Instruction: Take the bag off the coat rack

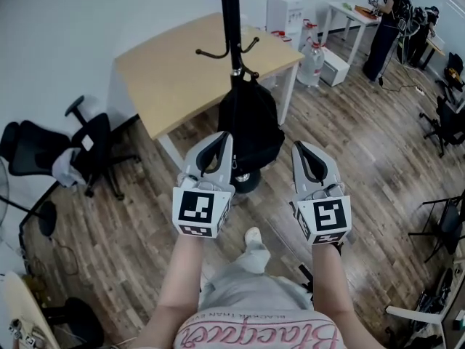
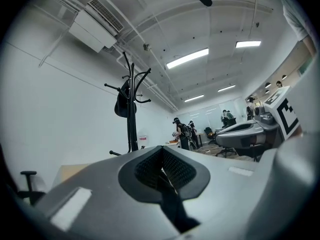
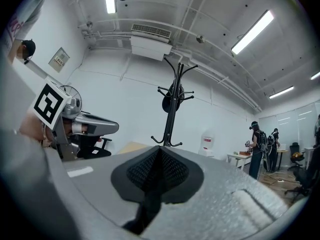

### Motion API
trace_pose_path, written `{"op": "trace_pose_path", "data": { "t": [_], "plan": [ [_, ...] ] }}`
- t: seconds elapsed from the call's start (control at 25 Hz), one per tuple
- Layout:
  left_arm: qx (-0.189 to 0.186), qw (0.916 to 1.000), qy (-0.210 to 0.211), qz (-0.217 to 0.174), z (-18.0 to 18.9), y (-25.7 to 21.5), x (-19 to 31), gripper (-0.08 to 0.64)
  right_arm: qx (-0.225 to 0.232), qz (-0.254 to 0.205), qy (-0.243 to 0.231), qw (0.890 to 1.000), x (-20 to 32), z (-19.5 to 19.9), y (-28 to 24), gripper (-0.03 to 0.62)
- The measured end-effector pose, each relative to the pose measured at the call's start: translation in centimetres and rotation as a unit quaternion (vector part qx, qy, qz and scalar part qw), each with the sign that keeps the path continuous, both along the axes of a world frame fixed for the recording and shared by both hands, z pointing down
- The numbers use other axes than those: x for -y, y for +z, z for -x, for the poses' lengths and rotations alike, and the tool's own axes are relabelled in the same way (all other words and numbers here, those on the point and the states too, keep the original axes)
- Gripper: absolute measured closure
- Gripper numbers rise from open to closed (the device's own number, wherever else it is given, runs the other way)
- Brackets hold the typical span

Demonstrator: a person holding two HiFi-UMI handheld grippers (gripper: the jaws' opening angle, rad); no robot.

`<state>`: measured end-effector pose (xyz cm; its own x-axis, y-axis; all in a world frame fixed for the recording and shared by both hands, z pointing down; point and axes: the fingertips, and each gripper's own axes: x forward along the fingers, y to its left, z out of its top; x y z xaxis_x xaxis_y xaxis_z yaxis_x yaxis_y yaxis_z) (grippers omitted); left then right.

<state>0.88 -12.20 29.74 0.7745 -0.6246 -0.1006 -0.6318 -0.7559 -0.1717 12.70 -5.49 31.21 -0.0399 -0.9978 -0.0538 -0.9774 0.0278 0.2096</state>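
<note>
A black coat rack [image 1: 231, 20] stands right in front of me, beside a wooden table. A black bag [image 1: 251, 126] hangs low on its pole from the lower hooks [image 1: 218, 52]. My left gripper [image 1: 221, 139] is shut and empty, its tip just left of the bag. My right gripper [image 1: 300, 149] is also shut and empty, a little to the right of the bag and apart from it. In the left gripper view the shut jaws [image 2: 162, 158] point up at the rack [image 2: 131, 119]. The right gripper view [image 3: 159, 156] shows the rack [image 3: 172, 114] too. A dark item [image 3: 171, 101] hangs on its upper hooks. The bag is hidden in both gripper views.
The light wooden table [image 1: 167, 71] stands behind the rack, with a black office chair [image 1: 83, 147] to its left. A water dispenser [image 1: 285, 6] and water bottles [image 1: 311, 58] are at the back. A person [image 1: 385, 27] stands by a white table [image 1: 347, 11] far right. More chairs [image 1: 445, 122] line the right side.
</note>
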Motion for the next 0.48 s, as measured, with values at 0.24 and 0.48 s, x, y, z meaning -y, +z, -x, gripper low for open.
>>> {"op": "trace_pose_path", "data": {
  "t": [0.24,0.48],
  "plan": [
    [-0.012,0.9995,-0.013,0.026,-2.4,1.0,5.3,0.544,0.003,0.007,-0.022,1.0,5.5,-3.0,0.2,0.588],
    [-0.022,0.9985,-0.01,0.048,-4.5,1.9,9.6,0.473,0.012,0.016,-0.048,0.999,10.6,-5.0,0.6,0.547]
  ]
}}
